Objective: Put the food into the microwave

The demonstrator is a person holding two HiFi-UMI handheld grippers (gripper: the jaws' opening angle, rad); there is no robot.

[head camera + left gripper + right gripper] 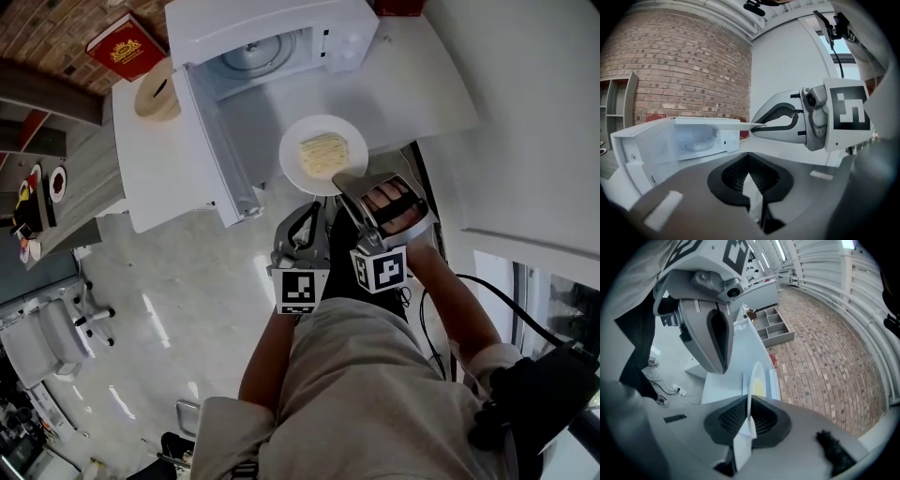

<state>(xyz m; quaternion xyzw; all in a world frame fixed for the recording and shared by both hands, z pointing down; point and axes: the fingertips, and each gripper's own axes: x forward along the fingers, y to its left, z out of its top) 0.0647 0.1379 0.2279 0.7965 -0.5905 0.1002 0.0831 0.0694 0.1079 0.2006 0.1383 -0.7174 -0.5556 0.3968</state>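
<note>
White round plate (298,169), smooth-rimmed, bearing flat pale-yellow food (322,153); held level just before the open white microwave (272,42). Right gripper (349,183) clamped on the plate's near rim, forearm extended. Left gripper (302,220) alongside, jaws apparently together, empty.

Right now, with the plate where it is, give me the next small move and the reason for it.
Probably carry the plate forward, kept level, into the microwave cavity. The right gripper is clamped on the plate's near rim, the food sits on it, the door stands wide open, and the plate is not yet inside the cavity.
</note>
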